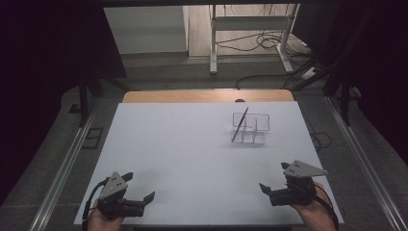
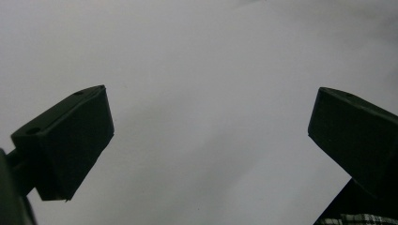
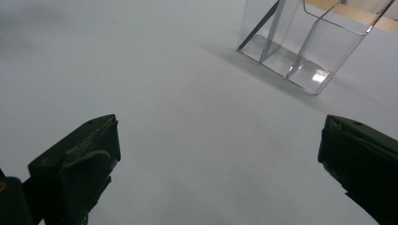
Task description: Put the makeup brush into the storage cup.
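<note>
A clear compartmented organiser (image 1: 250, 129) is seen standing on the far right part of the white bench (image 1: 183, 154), well apart from both grippers. A dark pen (image 1: 239, 124) is seen leaning in its left front compartment, tip down and top tilted over the rim; the other compartments appear empty. In the right gripper view the organiser (image 3: 300, 42) is recorded at upper right, with the pen (image 3: 259, 26) as a dark slanted line along its left wall. The right gripper (image 1: 275, 180) is held low over the near right edge of the bench, jaws spread wide with nothing between them. The left gripper (image 1: 139, 186) is held at the near left edge, jaws likewise apart and unloaded; bare bench surface is seen between them in the left gripper view. It is judged that the pen is already placed and that either the work is complete or a further item is awaited; no other loose item is seen on the bench.
</note>
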The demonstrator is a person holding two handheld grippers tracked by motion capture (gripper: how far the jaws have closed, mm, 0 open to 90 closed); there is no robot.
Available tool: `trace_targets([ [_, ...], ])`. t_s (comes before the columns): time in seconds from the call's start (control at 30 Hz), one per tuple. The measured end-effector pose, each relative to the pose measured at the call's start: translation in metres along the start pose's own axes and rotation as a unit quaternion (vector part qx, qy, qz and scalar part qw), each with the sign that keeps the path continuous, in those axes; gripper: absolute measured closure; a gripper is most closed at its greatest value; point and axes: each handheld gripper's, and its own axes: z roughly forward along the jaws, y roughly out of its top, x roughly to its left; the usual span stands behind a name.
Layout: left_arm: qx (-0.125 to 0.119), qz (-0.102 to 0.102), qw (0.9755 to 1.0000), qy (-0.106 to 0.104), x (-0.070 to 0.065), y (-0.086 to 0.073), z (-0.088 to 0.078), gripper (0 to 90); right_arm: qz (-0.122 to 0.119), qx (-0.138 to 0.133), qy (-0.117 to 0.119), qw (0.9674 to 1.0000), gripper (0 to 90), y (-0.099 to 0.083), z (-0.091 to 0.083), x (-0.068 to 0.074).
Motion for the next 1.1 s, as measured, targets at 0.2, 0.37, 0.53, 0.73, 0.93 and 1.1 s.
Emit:
trace_targets([
  [0.2, 0.001, 0.001, 1.0000, 0.000, 0.000, 0.000, 0.000, 1.2, 0.006, -0.002, -0.005, 1.0000, 0.0, -0.005, -0.005, -0.003],
  [0.37, 0.001, 0.001, 1.0000, 0.000, 0.000, 0.000, 0.001, 1.2, 0.010, -0.004, -0.010, 0.9999, 0.0, -0.010, -0.009, -0.005],
  [0.53, 0.002, 0.001, 1.0000, -0.001, 0.000, 0.000, 0.001, 1.2, 0.014, -0.005, -0.017, 0.9997, 0.0, -0.015, -0.014, -0.009],
  [0.73, 0.002, 0.001, 1.0000, -0.001, 0.000, 0.000, 0.001, 1.2, 0.014, -0.005, -0.026, 0.9996, 0.0, -0.020, -0.017, -0.011],
  [0.93, 0.003, 0.002, 1.0000, 0.000, 0.000, 0.000, 0.001, 1.2, 0.019, -0.003, -0.032, 0.9993, 0.0, -0.028, -0.021, -0.015],
  [1.1, 0.003, 0.003, 1.0000, 0.000, 0.000, 0.000, 0.001, 1.2, 0.027, 0.002, -0.033, 0.9991, 0.0, -0.034, -0.023, -0.018],
])
